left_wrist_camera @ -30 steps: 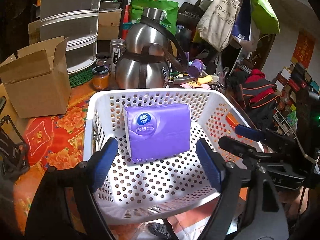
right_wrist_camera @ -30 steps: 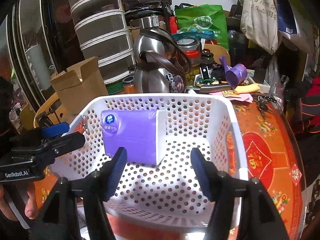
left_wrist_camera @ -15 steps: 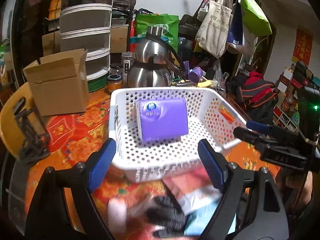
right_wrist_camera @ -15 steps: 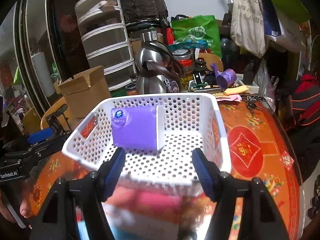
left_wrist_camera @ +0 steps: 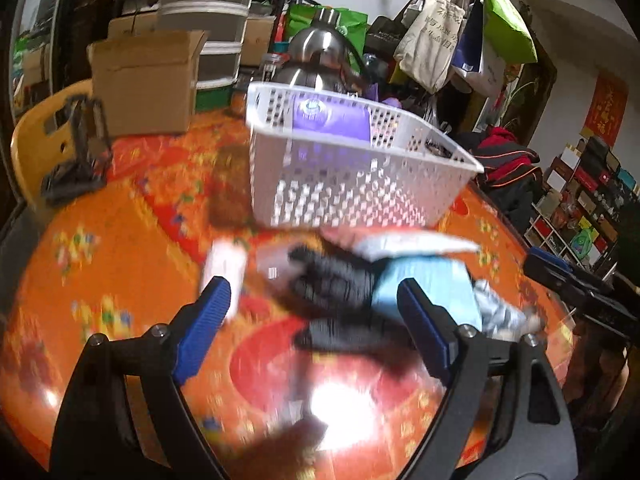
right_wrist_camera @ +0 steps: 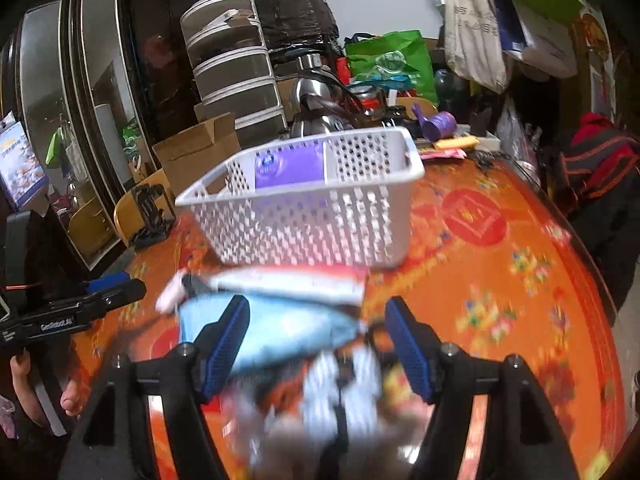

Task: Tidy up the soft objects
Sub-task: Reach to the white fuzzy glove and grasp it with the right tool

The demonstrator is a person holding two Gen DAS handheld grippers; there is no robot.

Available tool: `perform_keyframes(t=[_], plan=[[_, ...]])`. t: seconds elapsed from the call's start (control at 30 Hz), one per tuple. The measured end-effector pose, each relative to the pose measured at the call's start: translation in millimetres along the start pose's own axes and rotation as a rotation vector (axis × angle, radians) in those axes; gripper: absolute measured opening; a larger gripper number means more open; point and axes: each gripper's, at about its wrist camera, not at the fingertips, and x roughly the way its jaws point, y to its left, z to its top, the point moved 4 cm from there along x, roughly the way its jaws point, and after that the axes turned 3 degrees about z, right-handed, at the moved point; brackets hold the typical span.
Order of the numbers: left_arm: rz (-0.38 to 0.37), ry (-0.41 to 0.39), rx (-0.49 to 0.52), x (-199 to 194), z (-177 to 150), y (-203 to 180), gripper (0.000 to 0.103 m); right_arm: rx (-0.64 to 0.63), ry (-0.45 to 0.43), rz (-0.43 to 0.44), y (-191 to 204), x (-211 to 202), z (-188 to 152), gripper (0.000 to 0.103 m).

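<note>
A white perforated basket [left_wrist_camera: 352, 184] [right_wrist_camera: 304, 216] stands on the orange table and holds a purple tissue pack [left_wrist_camera: 330, 122] [right_wrist_camera: 290, 170]. In front of it lies a blurred pile of soft things: a black glove [left_wrist_camera: 336, 288], a light blue pack [left_wrist_camera: 428, 288] [right_wrist_camera: 280, 328], a white and pink pack [left_wrist_camera: 400, 242] [right_wrist_camera: 288, 280] and a small white item [left_wrist_camera: 224, 268]. My left gripper [left_wrist_camera: 314, 328] is open and empty, low over the pile. My right gripper [right_wrist_camera: 318, 346] is open and empty over the blue pack.
A cardboard box [left_wrist_camera: 148, 80], grey stacked drawers [right_wrist_camera: 236, 68] and steel kettles [left_wrist_camera: 316, 52] stand behind the basket. Hanging bags [left_wrist_camera: 460, 36] are at the back right. A black stand [left_wrist_camera: 76, 148] sits at the table's left edge. The table's round edge [right_wrist_camera: 592, 264] curves off right.
Both grippers have pulled back from the basket and dropped lower. The view now looks at the basket's side wall, and the pile of soft things in front of it has come into view.
</note>
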Motion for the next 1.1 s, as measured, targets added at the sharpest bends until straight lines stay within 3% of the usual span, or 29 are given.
perform_keyframes(t=[0.1, 0.33, 0.73, 0.87, 1.1], plan=[[0.002, 0.014, -0.017, -6, -31, -2, 0.084, 0.013, -0.004, -0.005, -2, -17, -34, 0.07], [0.014, -0.012, -0.02, -13, -76, -32, 0.084, 0.043, -0.019, -0.036, -20, -48, -75, 0.07], [-0.037, -0.016, 0.114, -13, -94, -138, 0.084, 0.067, -0.042, 0.015, -52, -69, -81, 0.07], [-0.034, -0.026, 0.139, -10, -96, -166, 0.084, 0.052, -0.026, 0.04, -53, -68, -82, 0.053], [-0.034, -0.024, 0.182, -5, -103, -204, 0.081, 0.056, -0.015, 0.07, -61, -68, -84, 0.049]])
